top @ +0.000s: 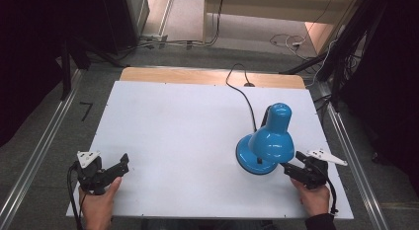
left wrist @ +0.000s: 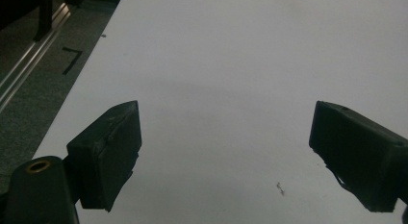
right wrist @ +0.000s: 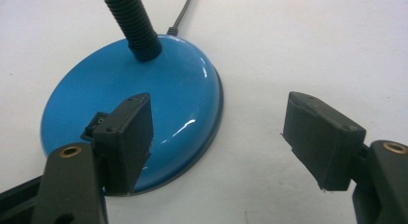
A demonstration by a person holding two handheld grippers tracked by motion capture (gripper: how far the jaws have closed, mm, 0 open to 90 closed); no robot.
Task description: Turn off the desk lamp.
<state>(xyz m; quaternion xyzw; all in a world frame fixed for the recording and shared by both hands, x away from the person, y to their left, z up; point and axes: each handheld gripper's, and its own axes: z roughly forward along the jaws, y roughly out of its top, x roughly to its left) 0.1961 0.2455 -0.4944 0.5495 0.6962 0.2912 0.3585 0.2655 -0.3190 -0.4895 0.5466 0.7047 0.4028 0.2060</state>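
The blue lamp (top: 267, 141) stands on the white table (top: 188, 141) at about 4 o'clock, its base (right wrist: 144, 113) flat and its cord (top: 244, 99) running off toward 12. The right tool (right wrist: 219, 137) hangs just beside the base at 5 o'clock, jaws apart, one over the base's rim, gripping nothing. The left tool (left wrist: 226, 152) sits at 8 o'clock, jaws apart over bare table.

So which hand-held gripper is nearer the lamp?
Right. The right hand-held gripper sits at the lamp base's edge, jaws open, one over the base. The left hand-held gripper is open far across the table.
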